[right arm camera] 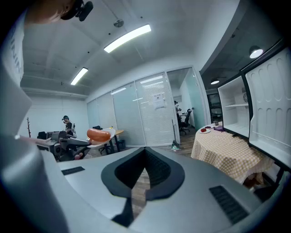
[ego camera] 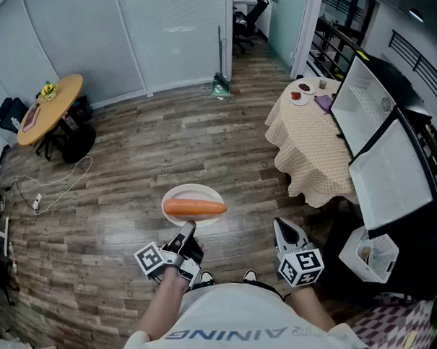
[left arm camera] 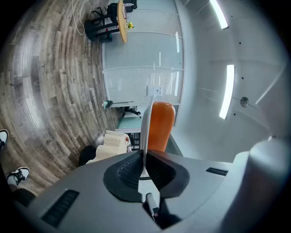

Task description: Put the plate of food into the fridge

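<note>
A white plate (ego camera: 175,196) carrying a long orange sausage (ego camera: 195,207) is held out over the wooden floor. My left gripper (ego camera: 186,230) is shut on the plate's near rim. In the left gripper view the plate (left arm camera: 146,123) shows edge-on between the pads, with the sausage (left arm camera: 160,127) to its right. My right gripper (ego camera: 282,229) hangs to the right of the plate, shut and empty. In the right gripper view (right arm camera: 145,170) the plate (right arm camera: 105,141) and sausage (right arm camera: 98,134) appear at the left. The white fridge (ego camera: 382,141) stands at the right with its doors swung open.
A table with a checked cloth (ego camera: 314,145) stands just left of the fridge, with small dishes on it. A round wooden table (ego camera: 51,106) is far left, and a cable (ego camera: 59,188) lies on the floor. Glass partitions run along the back.
</note>
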Available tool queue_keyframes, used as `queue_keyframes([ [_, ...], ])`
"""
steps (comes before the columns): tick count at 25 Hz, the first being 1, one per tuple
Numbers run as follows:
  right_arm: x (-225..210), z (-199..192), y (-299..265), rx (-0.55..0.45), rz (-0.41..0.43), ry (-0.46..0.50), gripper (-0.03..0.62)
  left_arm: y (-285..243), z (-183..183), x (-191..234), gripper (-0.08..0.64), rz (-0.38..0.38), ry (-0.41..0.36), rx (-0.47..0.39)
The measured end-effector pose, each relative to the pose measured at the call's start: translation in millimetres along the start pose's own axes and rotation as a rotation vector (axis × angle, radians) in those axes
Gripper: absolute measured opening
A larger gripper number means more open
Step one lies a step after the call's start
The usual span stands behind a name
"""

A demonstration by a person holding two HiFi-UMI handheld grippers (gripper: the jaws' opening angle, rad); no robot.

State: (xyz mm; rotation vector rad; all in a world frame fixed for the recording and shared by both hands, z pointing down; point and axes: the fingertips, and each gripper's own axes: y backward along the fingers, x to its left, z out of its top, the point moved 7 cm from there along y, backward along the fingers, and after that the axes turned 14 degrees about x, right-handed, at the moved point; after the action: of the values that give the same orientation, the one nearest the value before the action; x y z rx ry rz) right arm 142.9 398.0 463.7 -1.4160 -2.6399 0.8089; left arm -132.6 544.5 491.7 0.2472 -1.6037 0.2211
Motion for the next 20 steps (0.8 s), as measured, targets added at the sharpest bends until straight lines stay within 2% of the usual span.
queue_keyframes([
  [10,2,-7,3,0.017,-0.009,-0.012,0.02,1,-1,-1,0.025,0.001,0.001,0.009],
  [16,6,-10,0,-0.002,0.013,-0.068,0.02,4,4,1,0.025,0.0,0.006,0.016],
  [20,13,-10,-9,0.017,0.011,-0.061,0.02,9,8,2,0.025,0.002,0.005,0.019],
])
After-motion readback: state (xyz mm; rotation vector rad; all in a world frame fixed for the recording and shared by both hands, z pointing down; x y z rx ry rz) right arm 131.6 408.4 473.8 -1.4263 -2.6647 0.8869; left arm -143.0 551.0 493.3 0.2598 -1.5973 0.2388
